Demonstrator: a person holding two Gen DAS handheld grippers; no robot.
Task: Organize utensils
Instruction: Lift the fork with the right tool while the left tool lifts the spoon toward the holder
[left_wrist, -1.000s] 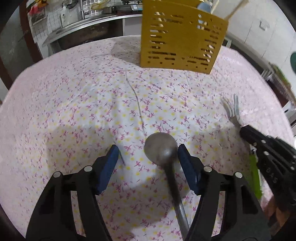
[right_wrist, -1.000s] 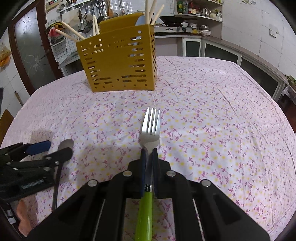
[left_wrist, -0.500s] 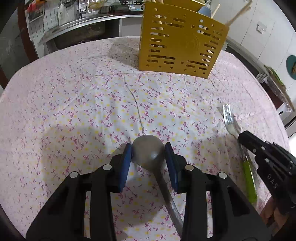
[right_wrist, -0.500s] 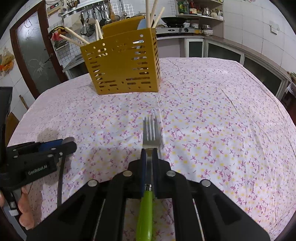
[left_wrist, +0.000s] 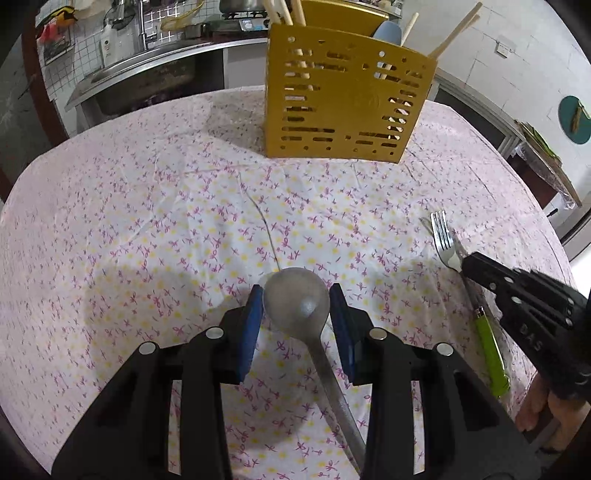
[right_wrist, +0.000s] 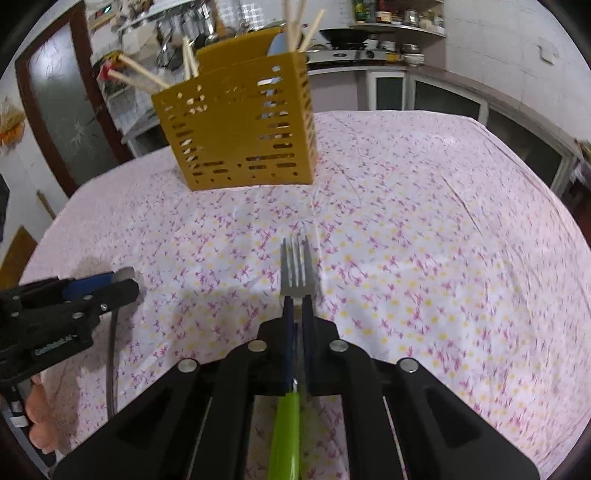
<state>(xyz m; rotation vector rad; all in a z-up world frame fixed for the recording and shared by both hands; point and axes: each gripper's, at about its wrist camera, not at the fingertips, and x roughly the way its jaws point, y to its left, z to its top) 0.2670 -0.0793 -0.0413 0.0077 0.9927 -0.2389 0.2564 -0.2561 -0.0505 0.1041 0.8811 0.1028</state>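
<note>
Kitchen counters ring a table under a flowered cloth (left_wrist: 147, 206), with a yellow caddy (left_wrist: 347, 99) as the sorting target. From the left wrist, the left gripper (left_wrist: 296, 306) has its blue pads touching both sides of the spoon (left_wrist: 297, 301) bowl, well short of the caddy. From the right wrist, the right gripper (right_wrist: 297, 308) pinches the fork (right_wrist: 295, 269) at its neck, tines aimed toward the caddy, likely for carrying there.

Matt metal spoon (left_wrist: 297, 301), shiny metal fork (right_wrist: 295, 267), glossy plastic handle (right_wrist: 286, 432), printed cloth (left_wrist: 147, 229)
</note>
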